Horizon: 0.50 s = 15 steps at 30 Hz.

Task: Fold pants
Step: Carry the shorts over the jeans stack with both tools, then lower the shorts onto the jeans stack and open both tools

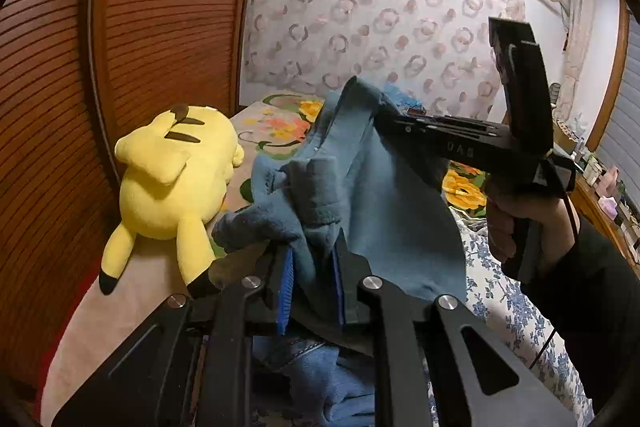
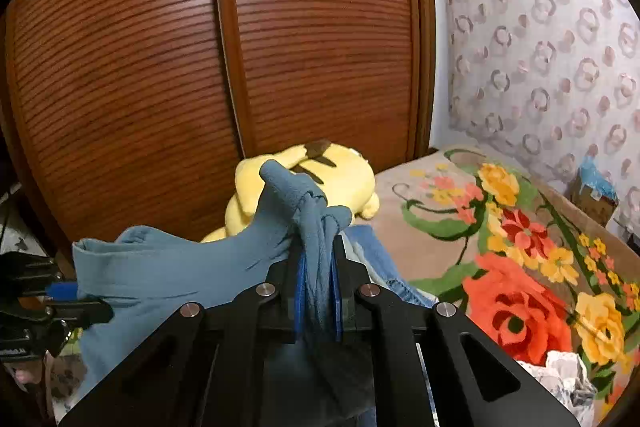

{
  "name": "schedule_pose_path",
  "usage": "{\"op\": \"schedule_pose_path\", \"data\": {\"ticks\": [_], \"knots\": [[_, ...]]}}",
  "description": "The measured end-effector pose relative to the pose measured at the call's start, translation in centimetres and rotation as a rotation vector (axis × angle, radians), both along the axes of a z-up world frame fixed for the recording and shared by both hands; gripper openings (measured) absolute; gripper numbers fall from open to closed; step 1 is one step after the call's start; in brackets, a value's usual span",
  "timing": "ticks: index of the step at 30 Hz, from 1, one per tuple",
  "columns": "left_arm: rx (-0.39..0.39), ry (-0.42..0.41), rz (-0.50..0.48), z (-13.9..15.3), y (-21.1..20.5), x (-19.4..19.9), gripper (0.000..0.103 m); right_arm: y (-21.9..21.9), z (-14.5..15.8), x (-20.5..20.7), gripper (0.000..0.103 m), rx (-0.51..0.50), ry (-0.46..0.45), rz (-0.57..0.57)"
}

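Both grippers hold the blue pants (image 1: 372, 195) up above the bed (image 2: 436, 243), beside the yellow plush (image 1: 176, 183) lying by the wardrobe (image 2: 280, 47). The left gripper (image 1: 313, 281) has its fingers closed tight on a bunched fold of the cloth. The right gripper (image 2: 318, 291) is likewise clamped on gathered fabric, and the pants stretch between the two, just right of the plush in the left wrist view.

So the pants (image 1: 384, 195) are a soft blue-grey pair, lifted up off the bed and hanging in loose folds. One bunched end sticks up in a wad, the other is stretched out sideways, hem showing.
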<state>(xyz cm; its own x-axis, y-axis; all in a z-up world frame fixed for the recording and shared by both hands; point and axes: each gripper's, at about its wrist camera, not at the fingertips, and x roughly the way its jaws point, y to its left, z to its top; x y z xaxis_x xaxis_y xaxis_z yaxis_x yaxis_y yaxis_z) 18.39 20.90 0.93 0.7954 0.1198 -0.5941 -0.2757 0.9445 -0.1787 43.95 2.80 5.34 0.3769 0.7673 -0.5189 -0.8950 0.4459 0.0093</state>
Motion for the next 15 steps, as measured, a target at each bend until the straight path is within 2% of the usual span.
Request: {"op": "schedule_pose_path", "data": {"ticks": [2,6,10,15], "knots": [[0.0,0.004,0.001,0.0,0.1,0.0,0.018,0.3,-0.1,0.5,0.016,-0.012,0.014,-0.013],[0.0,0.006,0.004,-0.1,0.2,0.0,0.018,0.7,0.3,0.9,0.019,-0.023,0.016,-0.008],[0.0,0.008,0.005,-0.2,0.2,0.0,0.018,0.2,1.1,0.9,0.027,-0.011,0.007,-0.026],[0.0,0.016,0.007,-0.6,0.5,0.1,0.018,-1.0,2.2,0.0,0.028,0.017,0.014,-0.042]]}}
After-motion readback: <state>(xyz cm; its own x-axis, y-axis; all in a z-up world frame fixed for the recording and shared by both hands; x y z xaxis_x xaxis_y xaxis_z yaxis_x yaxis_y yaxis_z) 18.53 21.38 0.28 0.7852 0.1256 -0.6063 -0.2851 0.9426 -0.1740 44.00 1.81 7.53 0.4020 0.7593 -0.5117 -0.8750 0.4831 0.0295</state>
